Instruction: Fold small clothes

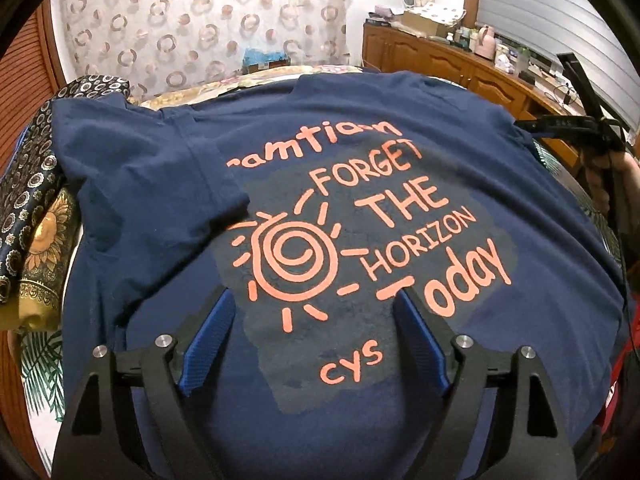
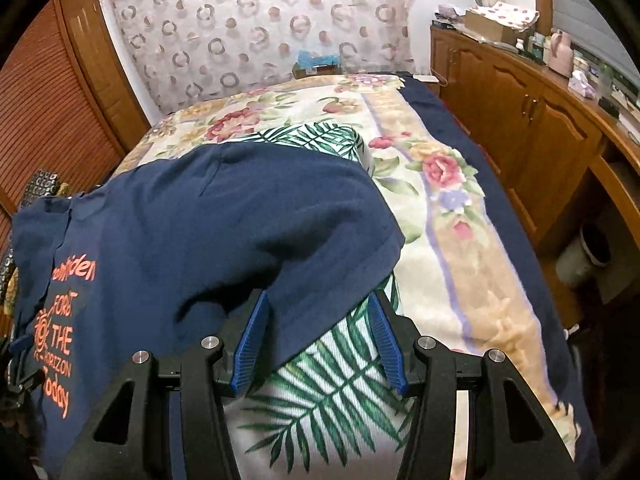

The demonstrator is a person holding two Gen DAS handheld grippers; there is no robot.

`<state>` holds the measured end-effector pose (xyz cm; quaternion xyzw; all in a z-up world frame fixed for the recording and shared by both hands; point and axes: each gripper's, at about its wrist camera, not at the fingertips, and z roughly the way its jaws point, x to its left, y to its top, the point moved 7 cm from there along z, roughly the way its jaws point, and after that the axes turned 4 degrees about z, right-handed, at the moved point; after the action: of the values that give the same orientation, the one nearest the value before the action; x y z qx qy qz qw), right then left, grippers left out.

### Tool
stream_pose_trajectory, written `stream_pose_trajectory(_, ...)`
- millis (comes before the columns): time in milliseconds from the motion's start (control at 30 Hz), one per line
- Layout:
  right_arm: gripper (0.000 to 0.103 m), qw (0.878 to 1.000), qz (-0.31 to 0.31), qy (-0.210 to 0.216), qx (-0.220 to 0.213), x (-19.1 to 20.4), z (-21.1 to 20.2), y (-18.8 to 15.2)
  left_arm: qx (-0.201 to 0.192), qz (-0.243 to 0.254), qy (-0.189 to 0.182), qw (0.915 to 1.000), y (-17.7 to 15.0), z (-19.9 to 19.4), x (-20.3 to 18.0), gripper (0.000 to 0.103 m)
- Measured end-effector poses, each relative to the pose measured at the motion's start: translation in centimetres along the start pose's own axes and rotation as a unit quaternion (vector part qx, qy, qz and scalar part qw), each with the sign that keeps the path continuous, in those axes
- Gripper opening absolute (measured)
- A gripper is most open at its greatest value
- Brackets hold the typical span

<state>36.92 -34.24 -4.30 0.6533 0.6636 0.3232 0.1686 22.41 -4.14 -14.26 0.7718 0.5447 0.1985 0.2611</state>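
Below the spread left gripper (image 1: pixel 312 344) lies the navy T-shirt (image 1: pixel 160 208).

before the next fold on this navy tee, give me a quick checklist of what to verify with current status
1. Left gripper open and free of cloth: ok, its jaws stand wide above the print.
2. Left sleeve folded in over the body: ok, it covers the start of the top word.
3. Right gripper placed on the right sleeve edge: ok, the cloth edge lies between its open fingers.
4. Right gripper closed on the sleeve: not ok, the jaws stand apart.
5. T-shirt flat: not ok, the right sleeve area bulges in the right wrist view.
6. Bottom hem straight: cannot tell, out of view.
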Motion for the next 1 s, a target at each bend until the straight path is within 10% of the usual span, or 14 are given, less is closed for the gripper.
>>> stream_pose_trajectory(333, 0.051, 1.0, -0.001, -0.028, 0.002, -0.3, 0.6, 0.7, 0.003, 0.001, 0.003, 1.0, 0.3, 0.5, -0.1, 0.089)
stream_pose_trajectory(600, 0.004, 0.997, -0.052, -0.056, -0.005, 0.3, -0.2, 0.2, 0.004, -0.002, 0.004, 1.0, 0.3, 0.5, 0.0, 0.091)
stream_pose_trajectory(1000, 0.002, 0.992, -0.074, -0.022, -0.101, 3.9, -7.1, 4.3, 0.004, -0.002, 0.005, 1.0, 0.3, 0.5, 0.0, 0.091)
